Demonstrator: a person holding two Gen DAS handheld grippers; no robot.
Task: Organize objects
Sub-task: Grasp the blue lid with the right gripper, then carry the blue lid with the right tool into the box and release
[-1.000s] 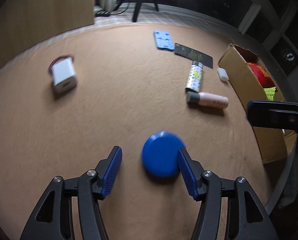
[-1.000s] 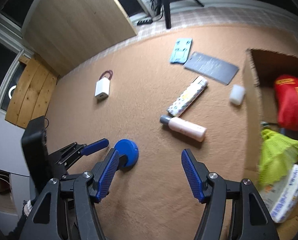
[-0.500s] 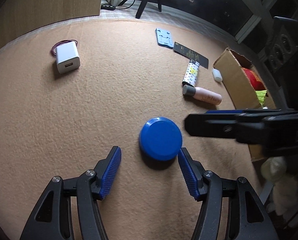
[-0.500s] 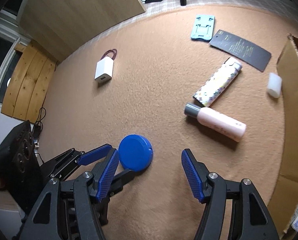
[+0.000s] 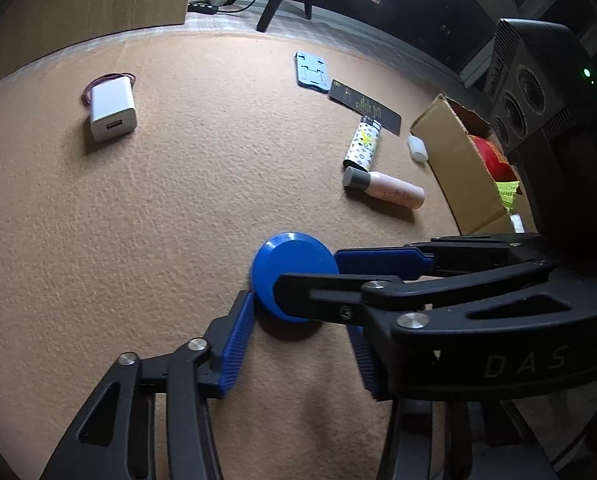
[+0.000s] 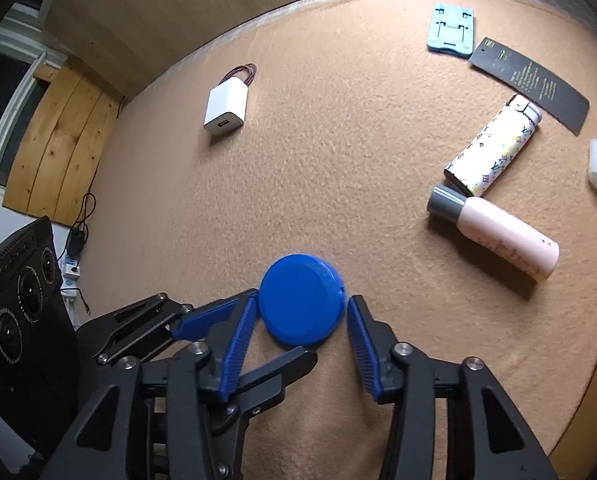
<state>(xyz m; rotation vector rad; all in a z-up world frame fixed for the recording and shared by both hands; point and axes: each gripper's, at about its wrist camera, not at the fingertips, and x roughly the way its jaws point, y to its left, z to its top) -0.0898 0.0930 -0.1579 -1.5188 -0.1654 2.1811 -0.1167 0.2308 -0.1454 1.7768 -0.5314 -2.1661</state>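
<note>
As both tools' jaws close, blue disc now bracketed, right tool nearer.

My light is dim and warm, and both views fall off to black at the rounded corners. The fisheye bends the far edge of the tabletop into an arc. Soft shadows sit just under the blue disc between my fingers and beside the white charger well ahead of them. The surface weave reads sharp ahead of the fingers; the disc's rim looks slightly smeared in the right wrist view. I see no glare.
</note>
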